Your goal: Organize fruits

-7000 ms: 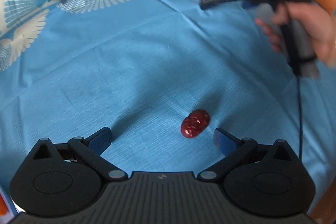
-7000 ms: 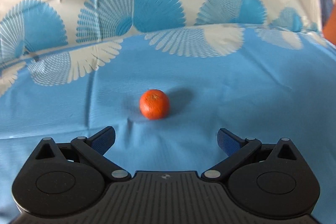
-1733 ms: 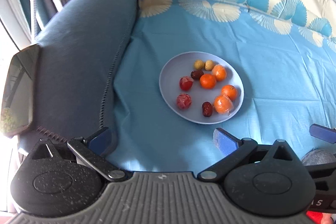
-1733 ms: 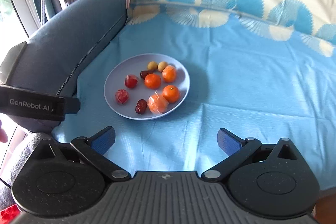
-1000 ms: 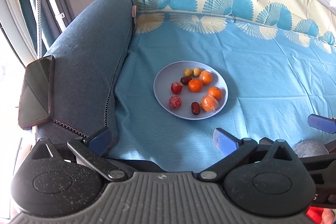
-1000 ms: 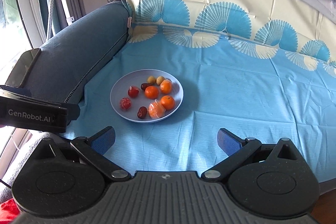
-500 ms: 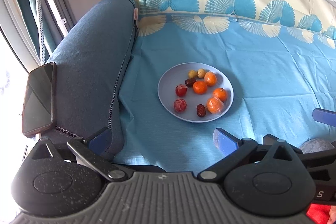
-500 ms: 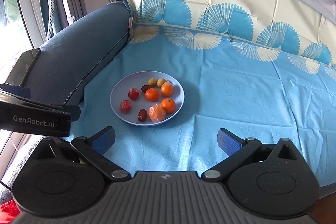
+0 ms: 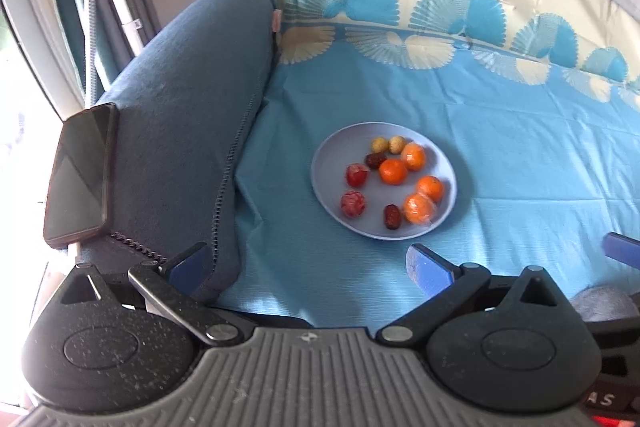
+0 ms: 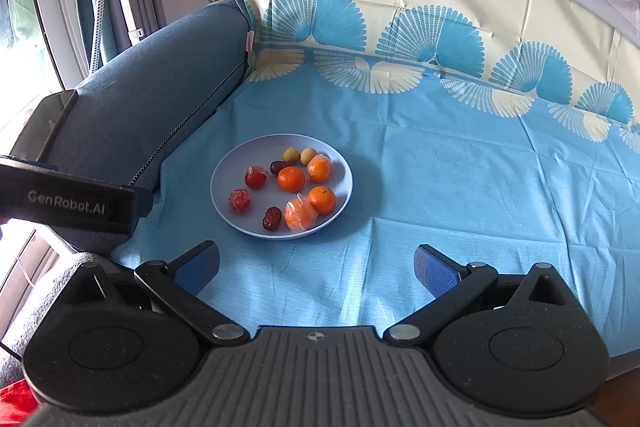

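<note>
Right now both my grippers hang above the near edge of the blue cloth (image 10: 460,179), and neither one holds anything. My left gripper (image 9: 306,261) has its fingers spread wide, with nothing between the blue pads (image 9: 428,263). My right gripper (image 10: 316,263) is the same: fingers wide apart, only bare cloth showing in the gap.

All the fruit lies on the plate (image 10: 236,163), which sits on the cloth well ahead of both sets of fingers. From my left gripper the plate (image 9: 332,155) is at about one o'clock, past the right pad. From my right gripper it is at about eleven o'clock, nearer the left pad (image 10: 198,267) than the right one, and apart from both.

On the plate, four oranges (image 10: 291,179) cluster toward its right half; the one at five o'clock looks wrapped in clear film. Two dark dates (image 10: 272,218) lie one near the centre and one at the near rim. Two red wrapped fruits (image 10: 256,177) sit on the left half, at nine and eight o'clock. Two small yellow fruits (image 10: 291,155) touch each other at twelve o'clock by the far rim.

A dark phone (image 9: 78,175) rests on the grey sofa arm (image 9: 180,131) at nine o'clock from my left gripper.
</note>
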Demonstrator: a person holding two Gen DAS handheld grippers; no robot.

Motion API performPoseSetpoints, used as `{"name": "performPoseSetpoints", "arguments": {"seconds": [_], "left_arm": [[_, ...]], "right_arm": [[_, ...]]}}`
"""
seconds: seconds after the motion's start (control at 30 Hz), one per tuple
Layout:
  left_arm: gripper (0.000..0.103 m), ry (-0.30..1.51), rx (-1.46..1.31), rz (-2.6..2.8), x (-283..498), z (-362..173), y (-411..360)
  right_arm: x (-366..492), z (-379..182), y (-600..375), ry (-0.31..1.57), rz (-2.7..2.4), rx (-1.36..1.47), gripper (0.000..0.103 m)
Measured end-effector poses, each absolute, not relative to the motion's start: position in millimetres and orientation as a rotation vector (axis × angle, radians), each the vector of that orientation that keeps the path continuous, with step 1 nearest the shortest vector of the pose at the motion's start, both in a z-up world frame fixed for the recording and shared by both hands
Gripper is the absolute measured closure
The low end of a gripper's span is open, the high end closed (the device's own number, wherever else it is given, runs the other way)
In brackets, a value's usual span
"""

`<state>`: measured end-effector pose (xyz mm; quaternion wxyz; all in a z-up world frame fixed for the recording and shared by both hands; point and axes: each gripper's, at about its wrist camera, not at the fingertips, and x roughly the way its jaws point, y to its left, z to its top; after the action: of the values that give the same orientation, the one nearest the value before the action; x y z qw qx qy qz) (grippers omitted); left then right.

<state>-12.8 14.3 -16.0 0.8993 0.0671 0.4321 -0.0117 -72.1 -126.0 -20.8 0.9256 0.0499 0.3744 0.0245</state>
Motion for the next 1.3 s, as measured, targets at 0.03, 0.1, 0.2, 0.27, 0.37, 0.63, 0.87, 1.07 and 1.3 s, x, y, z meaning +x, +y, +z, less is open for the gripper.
{"name": "performPoseSetpoints", "arguments": {"seconds": [0.03, 0.1, 0.2, 0.27, 0.37, 0.63, 0.87, 1.07, 1.3], "left_arm": [[0.0, 0.9, 0.149, -0.004, -11.9, -15.7, 13.2], [0.0, 0.902, 0.17, 0.011, -10.4, -15.5, 11.7], [0.0, 0.909, 0.171, -0.013, -9.4, -16.3, 11.9], [0.0, 0.916, 0.157, -0.032, -9.0, -16.6, 12.6], [0.0, 0.932, 0.136, -0.047, -7.9, -18.2, 14.0], [0.0, 0.93, 0.15, -0.035, -8.4, -19.3, 11.9], [0.0, 0.93, 0.157, -0.033, -8.7, -19.0, 9.5], [0.0, 0.929, 0.159, -0.034, -9.7, -19.6, 8.6], [0.0, 0.927, 0.167, -0.039, -10.1, -18.9, 8.6]], "right_arm": [[-72.7, -20.8, -125.7, 0.767, 0.05, 0.102, 0.001], [-72.8, -20.7, -125.7, 0.765, 0.048, 0.101, 0.001], [-73.3, -20.8, -126.1, 0.763, 0.047, 0.101, 0.001], [-73.7, -21.1, -126.6, 0.763, 0.046, 0.103, 0.001], [-73.4, -21.2, -127.3, 0.764, 0.045, 0.104, 0.001], [-73.3, -20.2, -127.4, 0.762, 0.044, 0.106, 0.001], [-72.7, -18.7, -126.8, 0.762, 0.046, 0.104, 0.001], [-72.6, -18.6, -126.7, 0.762, 0.043, 0.104, 0.001], [-71.6, -18.2, -125.4, 0.763, 0.046, 0.101, 0.001]]}}
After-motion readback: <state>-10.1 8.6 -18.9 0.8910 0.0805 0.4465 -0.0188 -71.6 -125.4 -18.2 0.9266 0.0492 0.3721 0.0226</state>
